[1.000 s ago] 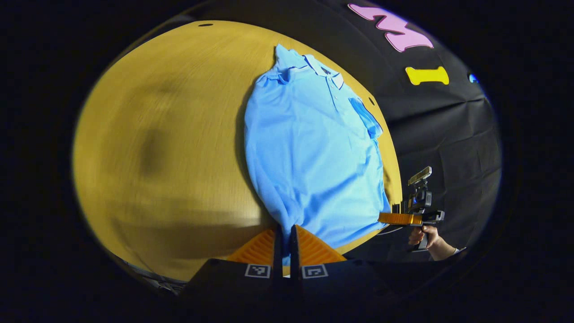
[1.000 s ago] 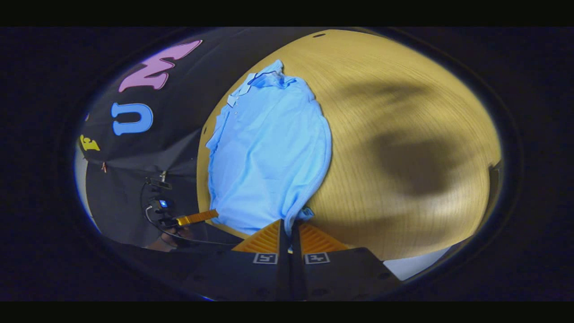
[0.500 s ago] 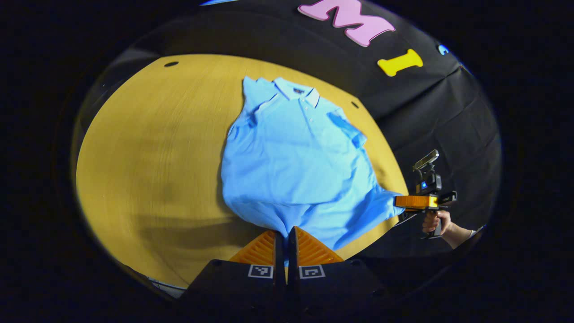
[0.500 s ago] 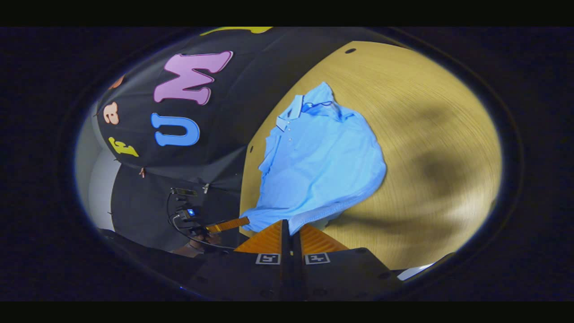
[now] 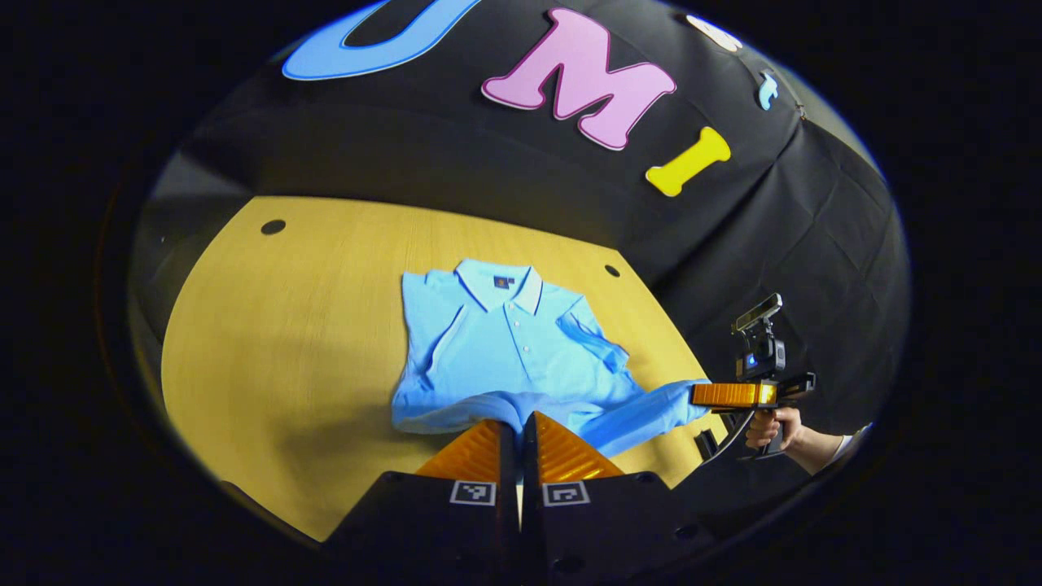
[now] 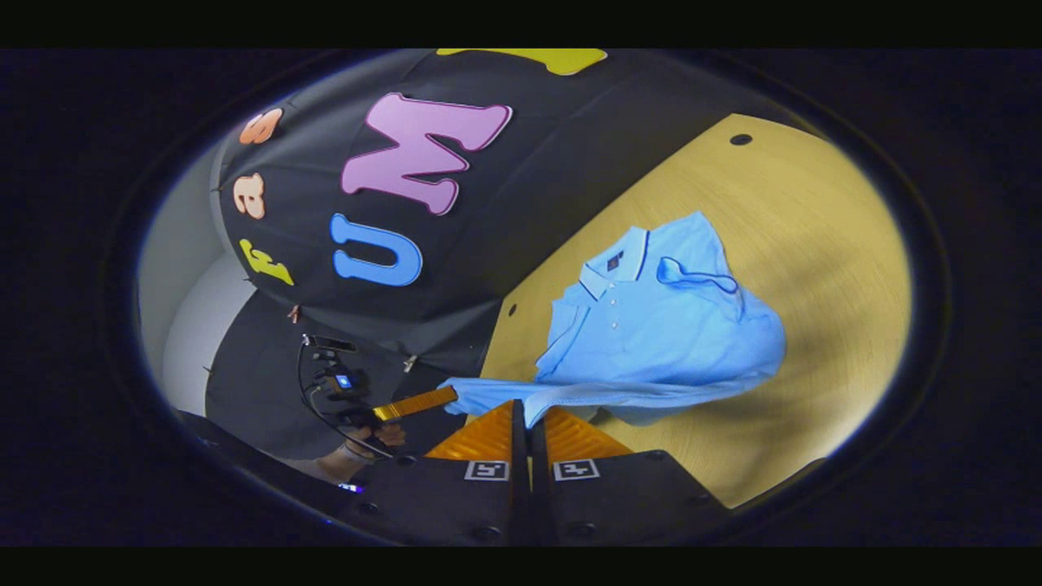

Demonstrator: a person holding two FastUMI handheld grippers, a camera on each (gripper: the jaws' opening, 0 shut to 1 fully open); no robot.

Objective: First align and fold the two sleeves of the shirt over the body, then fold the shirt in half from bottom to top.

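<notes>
**Carrying the hem up toward the collar**

Holding one bottom corner each, both claws are clamped together on the hem point(image 5: 521, 403) of the blue shirt point(image 5: 505, 342), which lies collar-away on the wooden table point(image 5: 285, 342). The left gripper point(image 5: 521, 427) has cloth pinched between its fingers right at the tips; the right gripper point(image 6: 527, 419) does likewise. Both sleeves lie folded in over the chest, and the lifted hem hangs as a taut band between the two claws, so I judge the bottom-to-top fold to be the step in hand.

To do it well, both corners should travel forward at the same height and pace, with the band between them kept level, so the crease lands straight across the body. Set the hem down squarely below the collar point(image 5: 498, 285), ahead of the fingertips, and let go only once the cloth rests flat; an early release would let the folded sleeves slide out.

From the left gripper view, the other claw and the hand point(image 5: 769, 427) holding it show off to the right, level with its tips. From the right gripper view, the folded sleeve point(image 6: 696, 275) ahead shows a raised ridge, and the shirt's far side bulges rather than lying flat.
</notes>
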